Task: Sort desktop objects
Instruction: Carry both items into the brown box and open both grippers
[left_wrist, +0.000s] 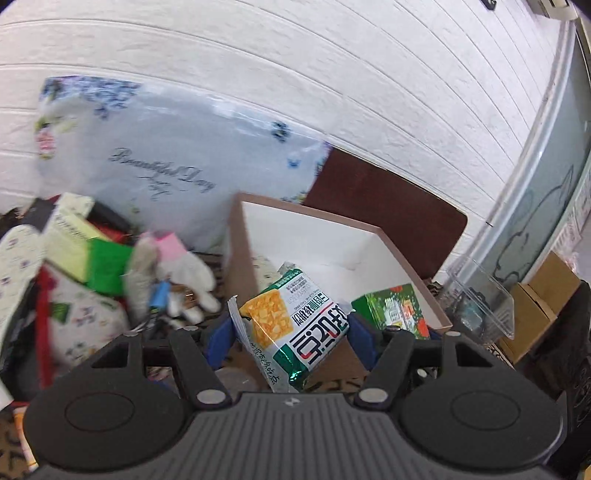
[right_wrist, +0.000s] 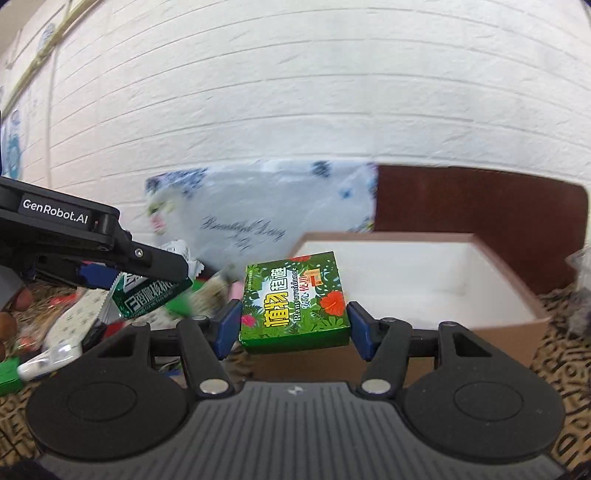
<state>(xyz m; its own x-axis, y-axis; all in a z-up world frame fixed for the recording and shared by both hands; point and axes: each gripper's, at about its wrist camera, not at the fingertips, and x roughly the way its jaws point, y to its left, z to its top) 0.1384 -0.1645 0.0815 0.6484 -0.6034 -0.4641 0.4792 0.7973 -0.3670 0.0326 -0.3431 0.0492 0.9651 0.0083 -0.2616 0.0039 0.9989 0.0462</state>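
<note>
left gripper (left_wrist: 291, 332) clamps snack bag (left_wrist: 291, 325), crinkly, light, slippery, grip mid-body | right gripper (right_wrist: 293, 325) clamps green box (right_wrist: 293, 301), stiff, light, sides | tray (right_wrist: 498, 291) 2 o'clock

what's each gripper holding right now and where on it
The left gripper clamps a green snack packet across its sides. The right gripper clamps a green floral box by its two opposite side edges.
</note>
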